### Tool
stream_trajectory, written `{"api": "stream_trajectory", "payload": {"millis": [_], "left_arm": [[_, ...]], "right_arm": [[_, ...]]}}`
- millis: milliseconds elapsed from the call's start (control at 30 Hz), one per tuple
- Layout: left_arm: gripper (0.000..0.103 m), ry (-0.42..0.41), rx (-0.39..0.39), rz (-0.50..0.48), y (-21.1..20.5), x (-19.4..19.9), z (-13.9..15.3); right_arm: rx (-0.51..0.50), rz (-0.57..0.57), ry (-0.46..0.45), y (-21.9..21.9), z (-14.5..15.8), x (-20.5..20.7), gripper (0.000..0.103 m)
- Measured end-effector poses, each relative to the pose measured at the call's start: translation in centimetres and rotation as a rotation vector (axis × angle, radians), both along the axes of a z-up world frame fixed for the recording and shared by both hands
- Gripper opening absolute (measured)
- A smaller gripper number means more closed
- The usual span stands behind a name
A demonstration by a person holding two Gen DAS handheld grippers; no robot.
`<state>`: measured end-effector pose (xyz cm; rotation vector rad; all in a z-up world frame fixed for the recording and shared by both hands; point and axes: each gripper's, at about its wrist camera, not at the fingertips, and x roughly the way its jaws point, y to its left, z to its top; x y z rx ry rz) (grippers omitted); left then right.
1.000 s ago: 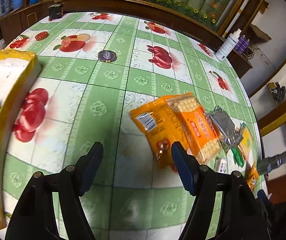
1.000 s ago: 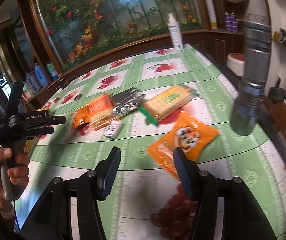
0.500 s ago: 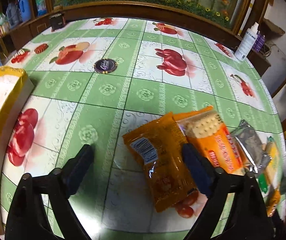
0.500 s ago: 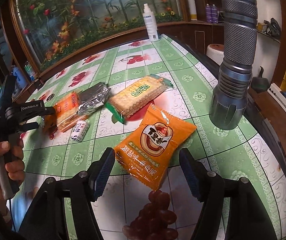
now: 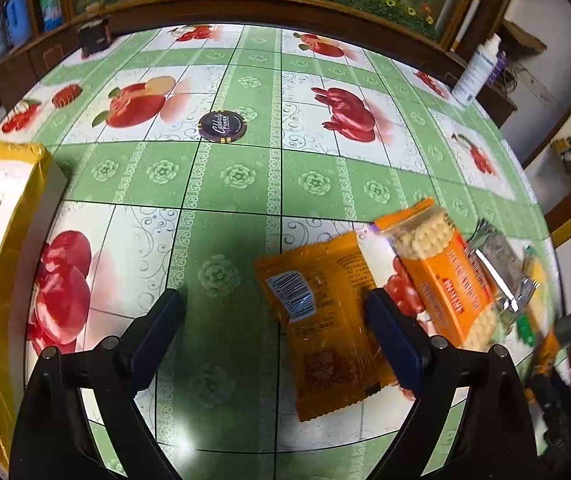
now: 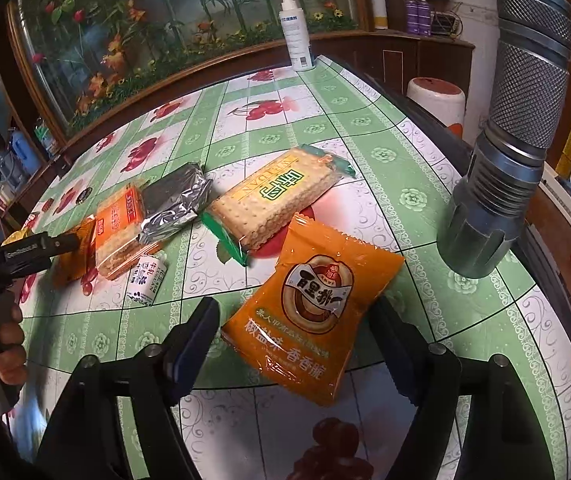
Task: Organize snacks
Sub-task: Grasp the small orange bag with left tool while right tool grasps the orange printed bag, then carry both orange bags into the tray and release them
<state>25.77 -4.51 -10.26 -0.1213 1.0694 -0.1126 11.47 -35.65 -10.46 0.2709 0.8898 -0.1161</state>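
Left gripper (image 5: 273,316): spread wide, grasping nothing, low over the surface (image 5: 237,176).
Barcode-side orange packet (image 5: 321,320): flat between its fingers, against the right one.
Orange cracker pack (image 5: 445,280): just right of that packet.
Right gripper (image 6: 293,336): spread wide, straddling the orange snack bag (image 6: 317,304), not clamping.
Green cracker pack (image 6: 277,196): just beyond that bag.

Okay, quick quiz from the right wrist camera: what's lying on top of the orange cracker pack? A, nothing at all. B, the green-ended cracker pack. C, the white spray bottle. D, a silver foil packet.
D: the silver foil packet rests across the far end of the orange cracker pack, while the green-ended cracker pack lies apart and the white spray bottle stands at the table's far edge.
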Motion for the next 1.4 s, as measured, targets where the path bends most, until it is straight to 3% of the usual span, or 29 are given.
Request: {"api": "stream_trajectory", "payload": {"millis": [67,133,200,267,333,367,433,467,500,567,833,1167,1400], "left_arm": [[0.093,0.001,-0.005,0.03,-0.2,0.2,-0.1],[0.095,-0.006,0.038,0.034,-1.1,0.2,-0.3],[0.102,-0.006,0.071,0.023,-2.1,0.1,-0.7],[0.103,-0.033,0.17,0.014,-3.1,-0.3,-1.1],[0.103,-0.059,0.178,0.01,-3.0,-0.9,-1.2],[0.102,-0.065,0.174,0.007,-2.8,-1.2,-1.1],[0.088,-0.083,0.169,-0.008,-2.3,-1.7,-0.8],[0.067,-0.095,0.176,-0.013,-2.1,-2.1,-0.5],[0.049,-0.103,0.188,-0.015,-1.8,-2.5,-0.3],[0.046,-0.094,0.196,-0.022,-1.2,-3.0,0.0],[0.044,-0.078,0.159,0.007,1.9,-7.9,0.7],[0.045,-0.178,0.259,0.07,5.3,-14.5,4.0],[0.045,-0.229,0.295,0.142,9.2,-16.9,5.5]], "right_arm": [[0.023,-0.007,-0.001,-0.1,0.1,0.3,0.087],[0.004,-0.008,0.01,0.2,0.0,0.7,0.088],[-0.025,-0.004,0.023,0.6,-0.1,1.1,0.09],[-0.058,0.003,0.03,1.0,-0.2,1.4,0.09],[-0.103,0.019,0.046,1.6,-0.4,1.6,0.09],[-0.114,0.031,0.047,1.8,-0.4,1.6,0.085],[-0.152,0.052,0.049,2.2,-0.3,1.6,0.068],[-0.166,0.057,0.046,2.3,-0.2,1.5,0.056],[-0.154,0.064,0.04,2.2,-0.1,1.4,0.056],[-0.133,0.071,0.03,1.9,0.0,1.1,0.051],[-0.028,0.144,-0.014,3.1,0.7,-1.0,0.045],[0.05,0.345,-0.112,11.1,4.6,-2.5,0.044],[0.087,0.481,-0.151,17.1,6.2,-3.0,0.044]]}}
